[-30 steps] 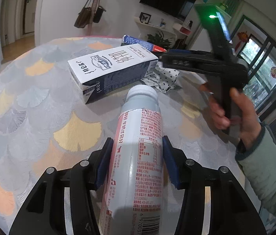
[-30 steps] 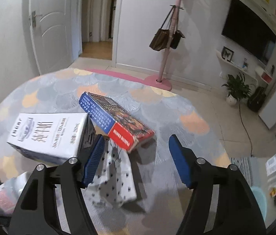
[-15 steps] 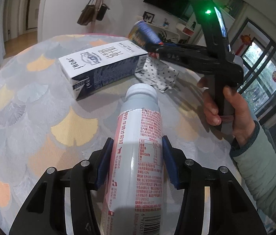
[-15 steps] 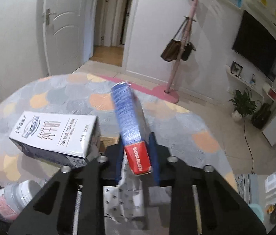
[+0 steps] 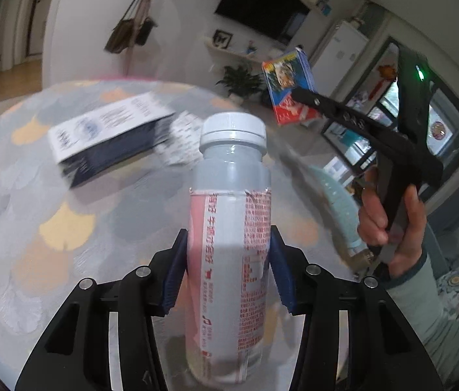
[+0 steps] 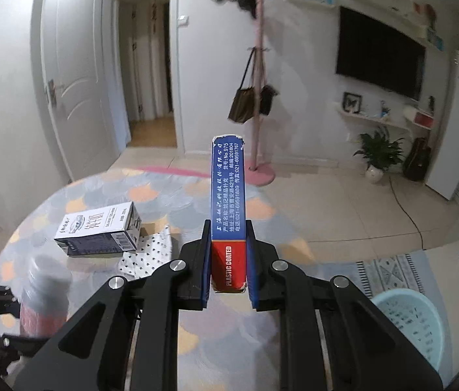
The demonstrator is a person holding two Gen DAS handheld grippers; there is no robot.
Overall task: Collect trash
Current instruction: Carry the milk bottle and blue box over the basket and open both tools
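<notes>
My left gripper is shut on a plastic bottle with a white cap and a pink label, held upright above the round table. The bottle also shows in the right wrist view. My right gripper is shut on a blue and red card box, held on edge and lifted off the table. The box also shows in the left wrist view, up in the air at the right. A white and navy milk carton and a dotted paper napkin lie on the table.
A light blue plastic basket stands on the floor to the right of the table. It shows in the left wrist view behind the right gripper. A pink coat stand with bags and a potted plant stand farther back.
My right gripper closed on the card box and lifted it off the table. My left gripper raised the bottle and tilted it more upright.
</notes>
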